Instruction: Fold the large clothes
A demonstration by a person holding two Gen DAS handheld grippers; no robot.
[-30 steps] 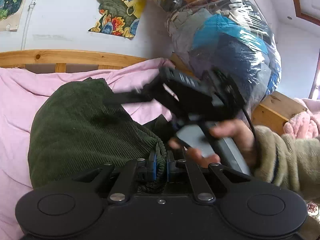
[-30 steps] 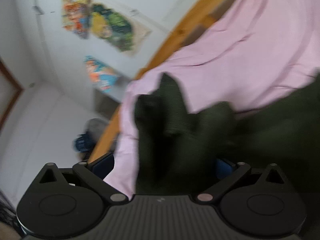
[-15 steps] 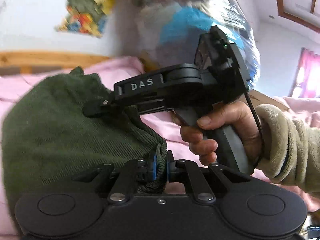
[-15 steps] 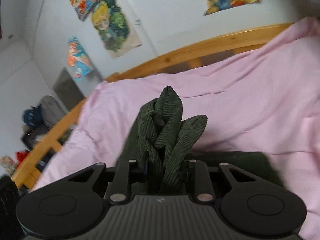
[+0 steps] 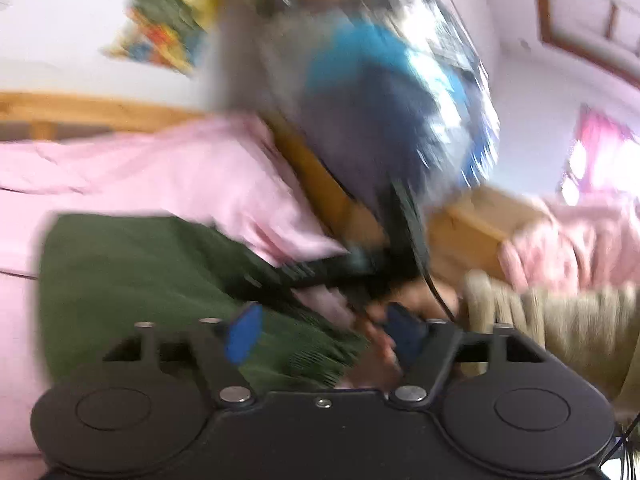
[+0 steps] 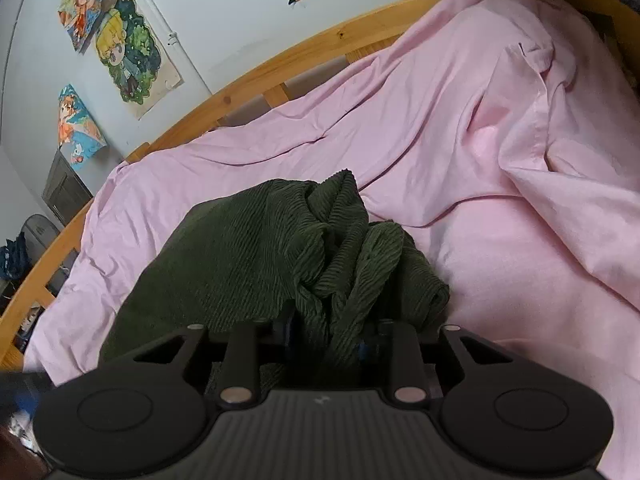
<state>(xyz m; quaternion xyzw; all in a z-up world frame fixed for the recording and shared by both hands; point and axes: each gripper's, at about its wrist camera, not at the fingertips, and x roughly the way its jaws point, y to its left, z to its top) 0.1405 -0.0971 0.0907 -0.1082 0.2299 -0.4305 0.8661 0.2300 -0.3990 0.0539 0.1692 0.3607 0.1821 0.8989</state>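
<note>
the green corduroy garment (image 6: 256,256) lies bunched mid-bed on the pink sheet (image 6: 500,184). right gripper (image 6: 328,336) pinches a thick fold; left gripper (image 5: 320,336) gapes wide, empty. soft, floppy and fairly heavy, so probably best held at hems or corners.

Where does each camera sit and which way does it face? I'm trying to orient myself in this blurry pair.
Left wrist: on the left claw, open over the green corduroy garment, facing the clothes bag; the person's right hand and sleeve show.
Right wrist: on the right claw, shut on bunched corduroy, facing the wooden bed rail and posters.
Shared: the garment, the pink sheet and the rail.
</note>
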